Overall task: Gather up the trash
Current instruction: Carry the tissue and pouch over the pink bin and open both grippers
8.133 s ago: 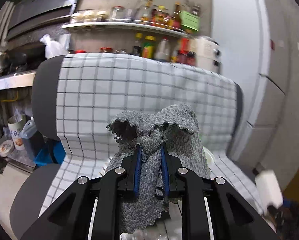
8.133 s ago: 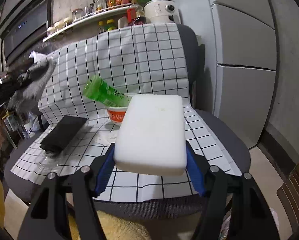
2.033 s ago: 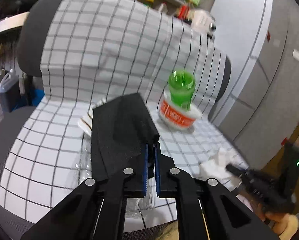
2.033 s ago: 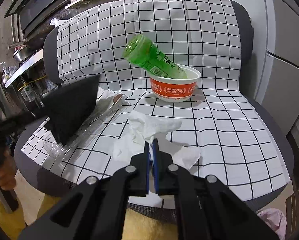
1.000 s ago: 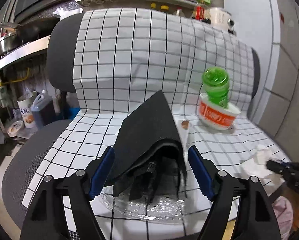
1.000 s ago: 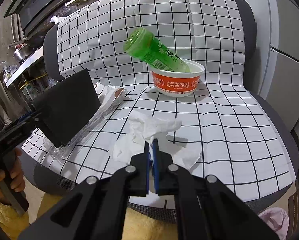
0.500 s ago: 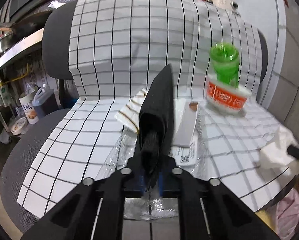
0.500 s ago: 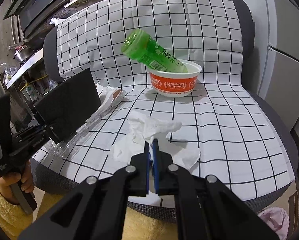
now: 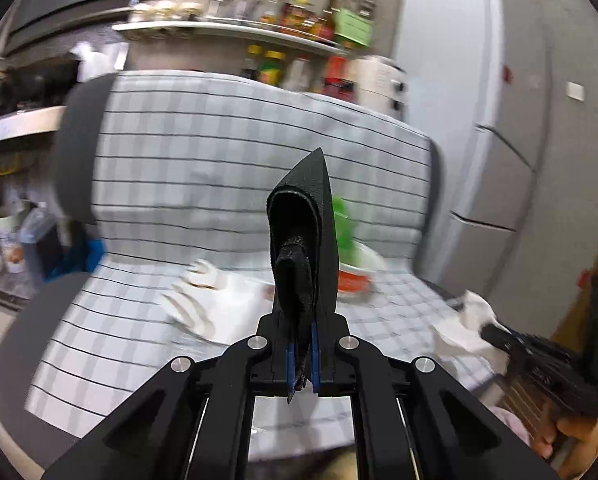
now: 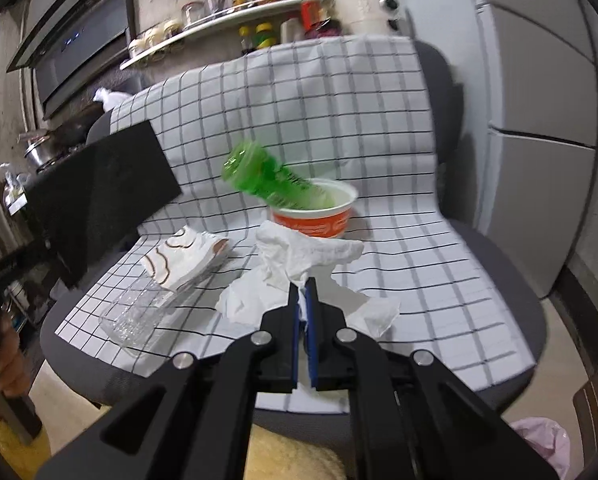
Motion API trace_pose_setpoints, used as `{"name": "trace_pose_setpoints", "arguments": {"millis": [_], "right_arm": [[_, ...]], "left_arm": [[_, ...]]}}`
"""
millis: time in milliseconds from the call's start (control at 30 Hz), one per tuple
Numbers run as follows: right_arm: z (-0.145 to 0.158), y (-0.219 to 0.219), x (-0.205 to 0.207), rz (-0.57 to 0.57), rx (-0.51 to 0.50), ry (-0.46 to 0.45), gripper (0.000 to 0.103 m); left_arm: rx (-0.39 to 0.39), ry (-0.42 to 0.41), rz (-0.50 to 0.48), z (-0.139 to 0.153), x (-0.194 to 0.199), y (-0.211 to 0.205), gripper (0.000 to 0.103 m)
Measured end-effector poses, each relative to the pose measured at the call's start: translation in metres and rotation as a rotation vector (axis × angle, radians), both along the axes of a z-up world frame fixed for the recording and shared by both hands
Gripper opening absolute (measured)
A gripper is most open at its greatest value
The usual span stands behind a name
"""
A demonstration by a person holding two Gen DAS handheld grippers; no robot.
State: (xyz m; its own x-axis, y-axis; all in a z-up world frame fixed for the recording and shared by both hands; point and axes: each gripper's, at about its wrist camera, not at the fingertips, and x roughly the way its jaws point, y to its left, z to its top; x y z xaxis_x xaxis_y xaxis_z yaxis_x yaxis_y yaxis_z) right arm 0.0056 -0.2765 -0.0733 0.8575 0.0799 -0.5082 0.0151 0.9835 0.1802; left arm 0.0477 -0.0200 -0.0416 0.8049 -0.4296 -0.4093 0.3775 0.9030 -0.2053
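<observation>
Right wrist view: crumpled white tissue pinched in right tool.

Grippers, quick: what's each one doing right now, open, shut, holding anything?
Left gripper: shut on the black folded sheet, lifted off the seat.
Right gripper: shut on the white tissue.

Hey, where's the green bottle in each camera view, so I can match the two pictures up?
Left wrist view: the green bottle is a blurred patch right of centre, mostly hidden behind the black folded sheet in the left gripper.
Right wrist view: the bottle sits just above centre, leaning left out of the orange cup.
Shared landmark: the orange cup, on the checked cloth.
</observation>
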Motion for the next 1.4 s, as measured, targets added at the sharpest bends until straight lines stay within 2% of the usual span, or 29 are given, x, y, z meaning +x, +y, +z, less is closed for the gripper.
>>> {"name": "trace_pose_setpoints", "arguments": {"millis": [267,433,600,867,1000,1033,1100,1400], "right_arm": [[-0.001,-0.056,-0.080,-0.220,-0.057,0.021,0.004],[-0.016,-0.103,-0.135,-0.407,-0.057,0.082,0.004],[-0.040,-0.137,-0.172,-0.527,-0.029,0.143,0.004],[-0.084,-0.175,-0.182,-0.602,0.054,0.227,0.004],[-0.104,-0.195,-0.184,-0.633,0.142,0.262,0.018],[-0.106,-0.198,-0.185,-0.636,0.150,0.265,0.024],[-0.107,-0.200,-0.187,-0.641,0.158,0.261,0.028],[-0.077,-0.187,-0.191,-0.638,0.095,0.187,0.028]], "left_arm": [[-0.024,0.056,-0.301,-0.025,-0.028,-0.101,0.006],[-0.023,0.067,-0.479,-0.032,-0.053,-0.162,0.006],[-0.003,0.079,-0.589,-0.039,-0.079,-0.205,0.006],[0.035,0.093,-0.627,-0.045,-0.092,-0.230,0.006],[0.050,0.098,-0.622,-0.047,-0.094,-0.235,0.006],[0.051,0.100,-0.622,-0.047,-0.094,-0.235,0.006],[0.054,0.101,-0.621,-0.048,-0.094,-0.236,0.006],[0.036,0.101,-0.629,-0.045,-0.094,-0.230,0.006]]}}
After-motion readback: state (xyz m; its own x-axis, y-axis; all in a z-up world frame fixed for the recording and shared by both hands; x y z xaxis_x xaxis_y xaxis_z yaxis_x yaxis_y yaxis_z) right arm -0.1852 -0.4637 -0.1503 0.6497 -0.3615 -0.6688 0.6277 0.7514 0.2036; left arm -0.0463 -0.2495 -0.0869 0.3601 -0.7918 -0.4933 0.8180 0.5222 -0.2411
